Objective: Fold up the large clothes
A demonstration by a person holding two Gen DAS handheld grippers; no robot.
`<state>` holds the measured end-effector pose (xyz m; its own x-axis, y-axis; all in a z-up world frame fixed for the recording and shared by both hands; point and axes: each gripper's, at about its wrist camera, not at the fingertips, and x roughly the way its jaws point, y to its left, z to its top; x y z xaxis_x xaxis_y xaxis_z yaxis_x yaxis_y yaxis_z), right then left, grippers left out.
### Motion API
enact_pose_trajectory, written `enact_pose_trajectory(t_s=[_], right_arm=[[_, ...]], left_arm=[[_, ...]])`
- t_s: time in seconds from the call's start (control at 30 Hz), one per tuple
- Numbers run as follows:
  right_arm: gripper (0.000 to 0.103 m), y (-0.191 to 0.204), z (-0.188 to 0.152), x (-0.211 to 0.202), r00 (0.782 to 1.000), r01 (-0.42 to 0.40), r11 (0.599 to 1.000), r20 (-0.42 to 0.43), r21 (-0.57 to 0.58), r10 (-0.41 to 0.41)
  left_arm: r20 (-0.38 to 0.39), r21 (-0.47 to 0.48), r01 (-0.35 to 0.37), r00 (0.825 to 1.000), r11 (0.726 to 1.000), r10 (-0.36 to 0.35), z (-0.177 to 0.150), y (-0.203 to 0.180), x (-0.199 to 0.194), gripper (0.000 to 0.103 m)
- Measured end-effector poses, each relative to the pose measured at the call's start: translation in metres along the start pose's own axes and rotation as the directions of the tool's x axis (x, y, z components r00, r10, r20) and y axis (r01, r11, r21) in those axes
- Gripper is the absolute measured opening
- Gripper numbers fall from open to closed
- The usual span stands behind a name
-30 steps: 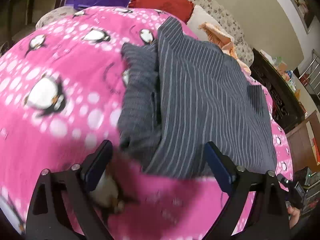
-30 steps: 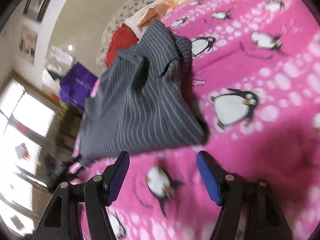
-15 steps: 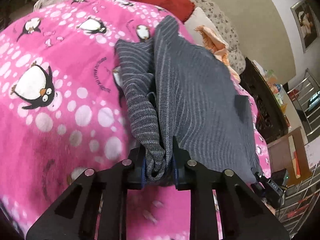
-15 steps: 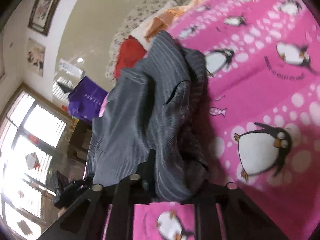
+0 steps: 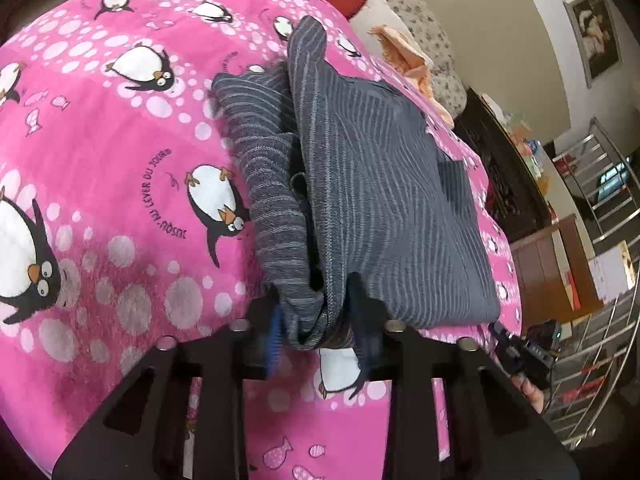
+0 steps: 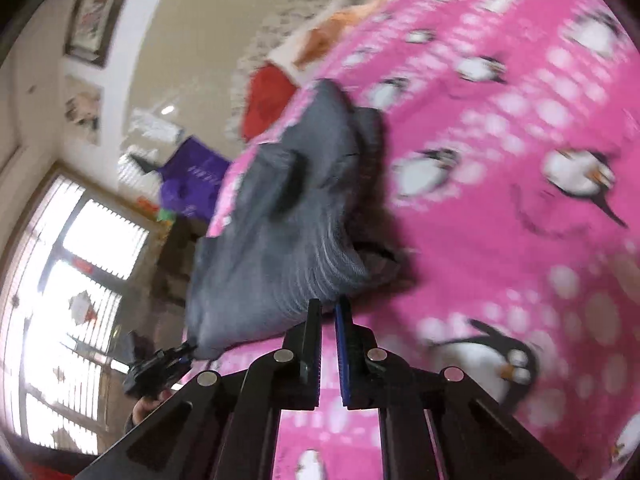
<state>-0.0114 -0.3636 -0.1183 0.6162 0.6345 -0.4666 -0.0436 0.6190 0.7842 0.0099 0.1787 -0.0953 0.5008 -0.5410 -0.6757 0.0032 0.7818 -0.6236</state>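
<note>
We have both near corners of the striped grey garment pinched: the left claw, jaws opening, bunches thick folds; the right claw is closed on its hem. Next (we judge) comes carrying that edge across the pink penguin blanket, evenly.

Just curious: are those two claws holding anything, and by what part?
Both grip the striped garment: left gripper, jaws opening, around its bunched near edge; right gripper on a near corner.

"JUSQU'AU LEVER DU JOUR" in dark letters on the pink penguin blanket

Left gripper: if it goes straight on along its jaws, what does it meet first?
Probably the grey striped garment itself: a bunched fold already sits between the opening jaws of the left gripper; beyond lies more garment.
</note>
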Motion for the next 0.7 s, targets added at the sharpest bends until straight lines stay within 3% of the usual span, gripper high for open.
enact_pose_trajectory(t_s=[0.1,0.23,0.27,0.4,0.5,0.57,0.7], right_arm=[[0.013,-0.013,0.003,-0.003,1.000,0.025,0.998,0.003,0.061,-0.025],[0.013,0.003,0.015,-0.019,0.984,0.161,0.987,0.078,-0.013,-0.160],[0.013,0.010,0.019,-0.023,0.976,0.197,0.980,0.101,-0.039,-0.192],[0.013,0.065,0.031,-0.028,0.940,0.323,0.912,0.193,-0.252,-0.280],[0.013,0.109,0.029,-0.009,0.938,0.340,0.835,0.219,-0.433,-0.269],[0.013,0.127,0.023,0.011,0.932,0.362,0.777,0.221,-0.515,-0.288],[0.013,0.133,0.013,0.056,0.933,0.353,0.734,0.164,-0.581,-0.320]], left_arm=[[-0.012,0.012,-0.018,1.000,1.000,0.019,-0.002,-0.006,0.002,0.041],[-0.002,0.019,-0.036,0.999,0.999,0.036,-0.001,-0.008,0.001,0.043],[0.003,0.008,-0.042,0.999,0.999,0.042,-0.002,-0.002,-0.001,0.050],[0.028,-0.021,-0.048,0.998,0.999,0.049,0.004,0.005,0.000,0.053],[0.039,-0.005,-0.059,0.997,0.998,0.060,0.017,0.001,0.004,0.053],[0.038,0.007,-0.064,0.997,0.998,0.064,0.029,0.000,0.009,0.065],[-0.050,0.026,-0.041,0.998,0.999,0.043,0.060,0.006,0.037,0.070]])
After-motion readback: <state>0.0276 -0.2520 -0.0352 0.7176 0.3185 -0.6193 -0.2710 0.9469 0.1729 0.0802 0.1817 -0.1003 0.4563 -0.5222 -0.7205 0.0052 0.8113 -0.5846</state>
